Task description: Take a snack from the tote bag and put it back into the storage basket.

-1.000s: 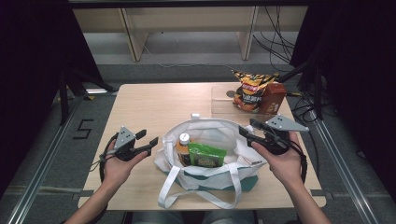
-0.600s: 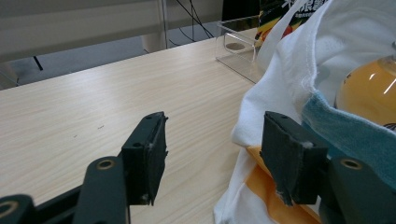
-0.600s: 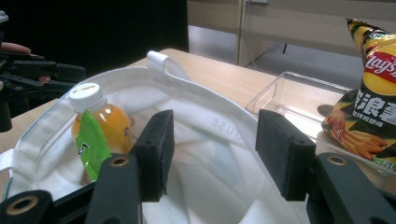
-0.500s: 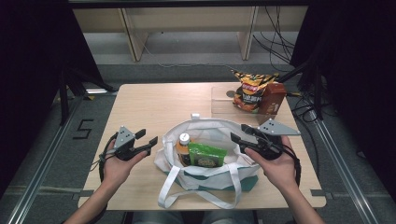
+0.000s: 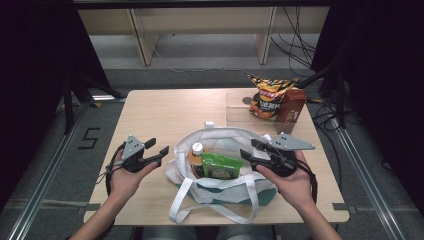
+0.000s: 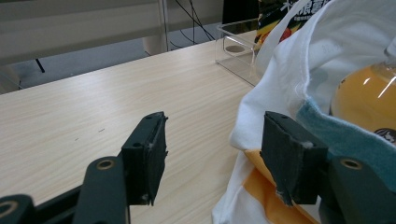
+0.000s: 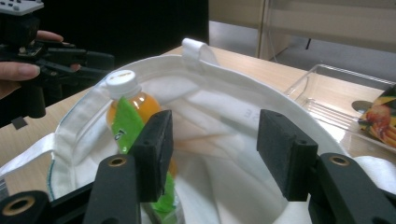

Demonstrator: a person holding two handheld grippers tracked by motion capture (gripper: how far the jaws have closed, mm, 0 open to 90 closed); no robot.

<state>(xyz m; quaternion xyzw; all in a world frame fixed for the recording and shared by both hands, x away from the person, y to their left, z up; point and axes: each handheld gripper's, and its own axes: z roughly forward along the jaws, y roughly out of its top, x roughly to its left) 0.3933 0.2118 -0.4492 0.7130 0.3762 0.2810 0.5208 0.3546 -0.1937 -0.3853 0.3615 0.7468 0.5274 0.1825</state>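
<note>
A white tote bag (image 5: 227, 137) stands open in the middle of the table. Inside it an orange drink bottle (image 5: 196, 156) with a white cap stands upright beside a green packet (image 5: 220, 167). My left gripper (image 5: 158, 147) is open just left of the bag, its jaws empty and close to the bag's cloth (image 6: 289, 70). My right gripper (image 5: 248, 149) is open over the bag's right rim and points into the bag. In the right gripper view the bottle (image 7: 123, 91) and the green packet (image 7: 126, 126) lie beyond the empty jaws of the right gripper (image 7: 212, 149).
A clear plastic tray (image 5: 237, 107) sits at the table's back right, with a snack bag (image 5: 267, 95) and a red-brown box (image 5: 290, 106) standing in or beside it. The bag's white straps (image 5: 180, 207) trail toward the front edge. Bare tabletop (image 5: 170, 112) lies behind the bag.
My right gripper has moved left from beside the bag to over its right rim. The left gripper and the bag's contents have stayed put.
</note>
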